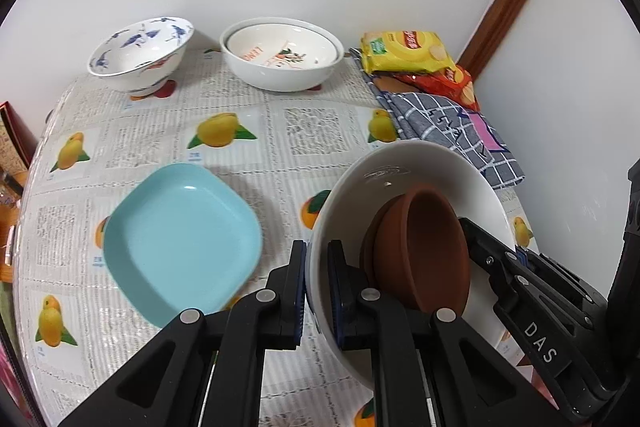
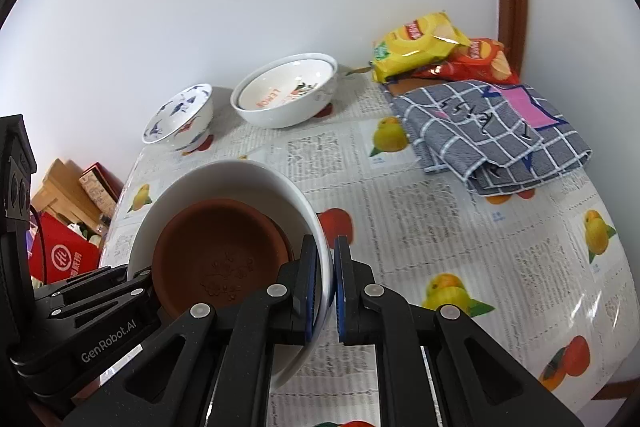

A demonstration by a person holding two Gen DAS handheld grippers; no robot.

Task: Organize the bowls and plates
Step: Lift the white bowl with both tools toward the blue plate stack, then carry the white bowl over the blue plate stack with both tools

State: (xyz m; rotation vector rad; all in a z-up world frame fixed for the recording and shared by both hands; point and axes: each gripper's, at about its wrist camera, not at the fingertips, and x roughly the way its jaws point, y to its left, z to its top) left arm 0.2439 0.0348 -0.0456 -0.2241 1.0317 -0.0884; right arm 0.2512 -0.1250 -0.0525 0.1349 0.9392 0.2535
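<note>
Two grippers: both clamp the rim of one white bowl (image 1: 420, 167), one on each side, and hold it clear of the table (image 1: 280, 147).
Left gripper (image 1: 317, 291): clenched on the bowl's left rim, one pad outside the wall, the other inside.
Right gripper (image 2: 327, 291): clenched on the bowl's right rim, the thin wall pinched between its blue pads.
White bowl: tilted, at the near right of the left wrist view and the near left of the right wrist view.
Brown dishes (image 2: 218, 259): two nested clay-coloured shallow dishes inside the white bowl, leaning against its wall.
Blue plate (image 1: 180, 243): light blue, square with rounded corners, flat on the table just left of the held bowl.
Far bowls: a blue-patterned bowl (image 1: 140, 55) at far left; beside it, to the right, a large white bowl (image 1: 280, 75) with a smaller printed bowl (image 1: 280, 53) nested inside.
Cloth (image 2: 492, 135): grey checked, folded, at the far right of the table.
Snack bags (image 2: 420, 43): yellow on top of red, behind the cloth, by the wall.
Table: covered with a fruit-printed cloth.
</note>
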